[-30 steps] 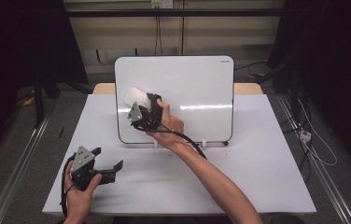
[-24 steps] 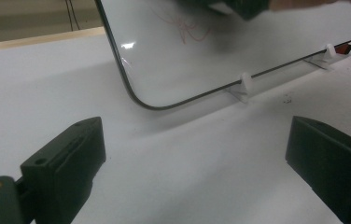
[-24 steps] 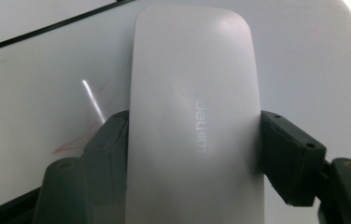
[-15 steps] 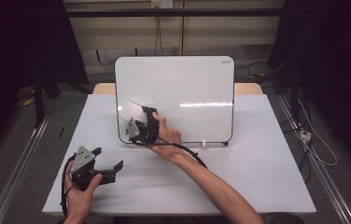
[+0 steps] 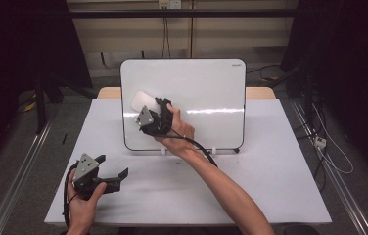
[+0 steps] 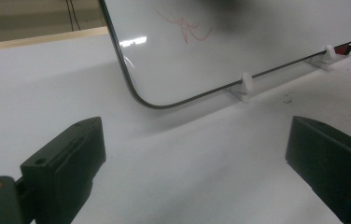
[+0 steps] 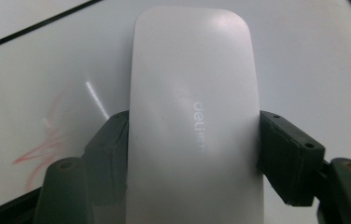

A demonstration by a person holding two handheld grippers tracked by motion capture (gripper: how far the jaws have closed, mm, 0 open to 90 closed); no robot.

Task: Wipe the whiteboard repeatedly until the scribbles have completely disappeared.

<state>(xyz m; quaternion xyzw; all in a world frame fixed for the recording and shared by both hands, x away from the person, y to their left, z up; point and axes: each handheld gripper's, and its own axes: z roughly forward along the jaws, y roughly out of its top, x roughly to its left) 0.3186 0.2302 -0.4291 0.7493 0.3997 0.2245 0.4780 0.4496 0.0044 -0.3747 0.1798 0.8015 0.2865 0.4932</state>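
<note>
Item: white whiteboard eraser [image 7: 194, 121], rounded oblong, faint lettering on its back; clamped by its long sides between the jaws of the right hand-held gripper [image 5: 149, 113] and laid against the left part of the whiteboard [image 5: 206, 93], above the lower left corner

Whiteboard: white, dark-rimmed, rounded corners; stood leaning back on small white clips [image 6: 246, 83] at the far middle of the desk [image 5: 270, 181]; faint red scribble [image 6: 187, 30] on its face, smeared red traces [image 7: 38, 151] just beside the eraser

Left hand-held gripper [image 5: 111, 172]: held low over the near left of the desk, well apart from the board; jaws stood wide apart with nothing between them

Desk: white top, pale wooden edge behind the board
</note>
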